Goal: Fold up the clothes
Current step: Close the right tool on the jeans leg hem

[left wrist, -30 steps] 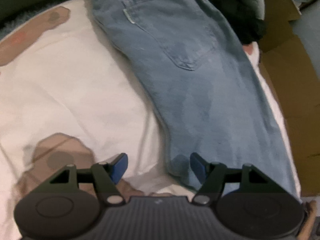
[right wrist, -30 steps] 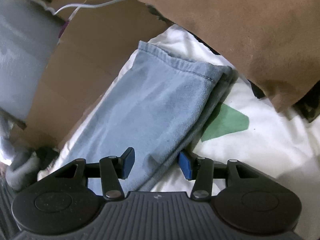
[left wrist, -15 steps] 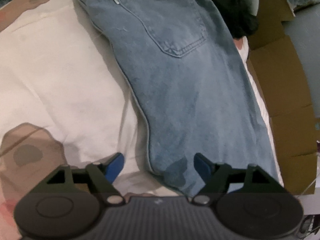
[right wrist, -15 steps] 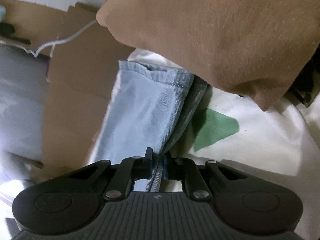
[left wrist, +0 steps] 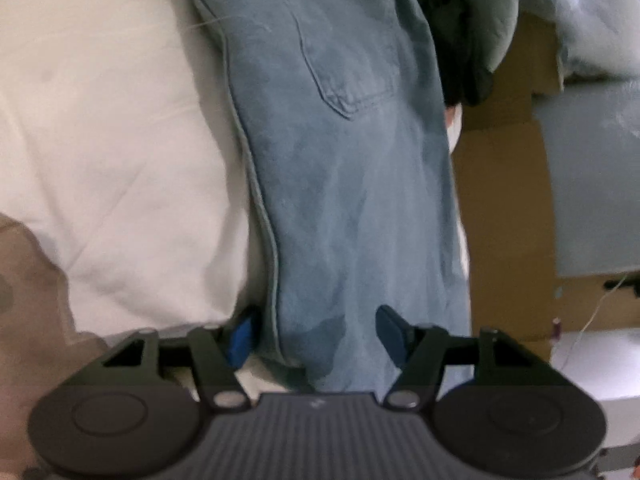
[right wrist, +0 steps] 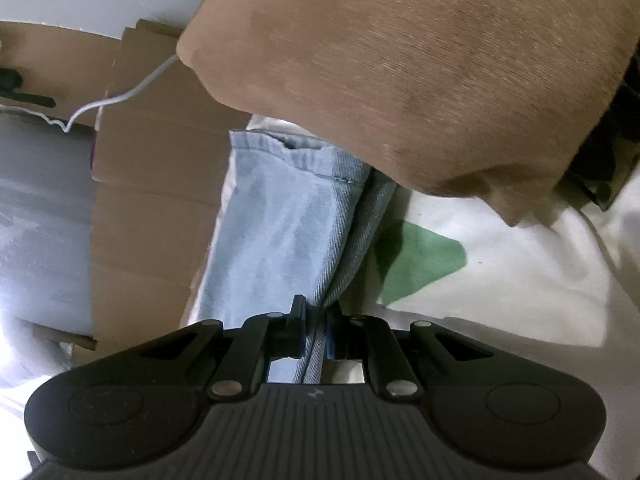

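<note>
Light blue jeans (left wrist: 340,152) lie lengthwise on a white bed cover (left wrist: 100,140), back pocket up. My left gripper (left wrist: 316,330) straddles the jeans' left edge. Its jaws are closing, with denim between the blue pads, which stand apart from the cloth. In the right wrist view the leg end of the jeans (right wrist: 280,224) runs away from me, hem at the far end. My right gripper (right wrist: 316,320) is shut on the folded edge of that leg.
A brown cushion (right wrist: 420,72) overhangs the hem in the right wrist view. Cardboard (right wrist: 152,168) and a white cable (right wrist: 120,98) lie to the left. A green patch (right wrist: 420,264) marks the cover. Dark clothes (left wrist: 464,32) and cardboard (left wrist: 504,200) sit beside the jeans.
My right gripper went from open to shut on the jeans leg edge and rolled. My left gripper sank towards the jeans and turned, so the jeans now run straight ahead.
</note>
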`<state>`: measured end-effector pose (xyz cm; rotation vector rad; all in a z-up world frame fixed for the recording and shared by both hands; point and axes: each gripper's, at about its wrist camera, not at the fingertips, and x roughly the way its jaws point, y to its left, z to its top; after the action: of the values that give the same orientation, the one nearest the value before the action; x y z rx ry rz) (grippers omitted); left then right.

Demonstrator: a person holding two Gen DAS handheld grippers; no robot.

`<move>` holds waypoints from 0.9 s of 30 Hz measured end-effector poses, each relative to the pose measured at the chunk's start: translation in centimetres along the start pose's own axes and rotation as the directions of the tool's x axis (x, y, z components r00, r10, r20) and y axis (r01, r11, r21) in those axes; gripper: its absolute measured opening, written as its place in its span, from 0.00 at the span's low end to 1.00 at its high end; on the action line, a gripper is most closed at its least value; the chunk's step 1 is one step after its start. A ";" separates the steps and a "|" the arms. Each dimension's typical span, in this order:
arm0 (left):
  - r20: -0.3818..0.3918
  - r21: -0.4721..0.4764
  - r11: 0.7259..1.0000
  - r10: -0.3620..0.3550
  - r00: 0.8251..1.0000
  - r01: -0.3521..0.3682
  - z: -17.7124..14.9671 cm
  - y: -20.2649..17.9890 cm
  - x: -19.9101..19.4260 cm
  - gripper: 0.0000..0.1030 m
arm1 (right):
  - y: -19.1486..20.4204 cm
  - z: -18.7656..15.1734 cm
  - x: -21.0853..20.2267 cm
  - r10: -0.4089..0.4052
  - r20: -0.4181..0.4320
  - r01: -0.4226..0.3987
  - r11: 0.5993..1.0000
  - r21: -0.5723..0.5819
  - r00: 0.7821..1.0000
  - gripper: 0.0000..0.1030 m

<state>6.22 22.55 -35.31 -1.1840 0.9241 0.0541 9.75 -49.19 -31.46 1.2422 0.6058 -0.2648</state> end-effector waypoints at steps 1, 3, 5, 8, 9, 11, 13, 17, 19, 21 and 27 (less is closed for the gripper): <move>0.001 0.016 1.000 -0.004 1.000 0.004 0.1 -0.1 0.1 0.67 | -0.1 0.0 0.0 -0.005 -0.003 0.005 1.000 -0.001 1.000 0.08; 0.002 0.050 0.999 -0.014 1.000 0.014 0.2 -0.3 0.2 0.67 | -0.8 0.0 0.0 -0.004 -0.010 0.005 1.000 0.009 1.000 0.08; 0.004 0.065 0.997 -0.028 1.000 0.028 0.5 -0.3 0.4 0.67 | -1.1 0.1 0.1 -0.007 -0.014 0.007 1.000 0.023 1.000 0.08; -0.006 0.070 0.997 -0.037 0.999 0.038 0.6 -0.4 0.1 0.61 | -1.3 0.1 0.2 0.000 -0.012 0.001 0.999 0.038 1.000 0.08; -0.014 0.081 0.996 -0.042 0.999 0.043 0.6 -0.6 -0.1 0.49 | -1.3 0.1 0.2 0.009 -0.009 -0.008 0.999 0.041 1.000 0.08; -0.025 0.068 0.993 -0.090 0.996 0.092 0.9 -0.5 -0.8 0.40 | -1.3 0.1 -0.1 0.046 -0.005 -0.046 0.998 0.048 0.999 0.08; -0.029 0.047 0.989 -0.137 0.990 0.139 1.2 -0.2 -1.1 0.35 | -1.3 0.2 -0.4 0.089 0.000 -0.089 0.994 0.064 0.996 0.08; -0.041 0.032 0.995 -0.097 0.994 0.098 1.2 0.1 -0.3 0.43 | -1.7 0.1 -0.3 0.076 0.004 -0.076 0.994 0.083 0.997 0.09; -0.044 0.021 0.996 -0.080 0.996 0.081 0.9 0.2 0.3 0.47 | -1.9 0.0 0.2 0.052 0.000 -0.051 0.995 0.088 0.999 0.11; -0.039 0.011 0.996 -0.084 0.996 0.084 0.6 0.2 0.8 0.56 | -2.2 -0.2 0.3 0.042 -0.001 -0.041 0.995 0.095 0.999 0.12; -0.058 0.026 0.997 -0.066 0.996 0.068 0.9 -0.8 1.9 0.54 | -2.4 -0.2 1.0 0.045 0.003 -0.046 0.995 0.089 0.999 0.14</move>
<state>8.42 22.15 -35.88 -1.1946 0.9318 -0.0468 9.27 -49.62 -33.97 1.3403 0.5691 -0.2567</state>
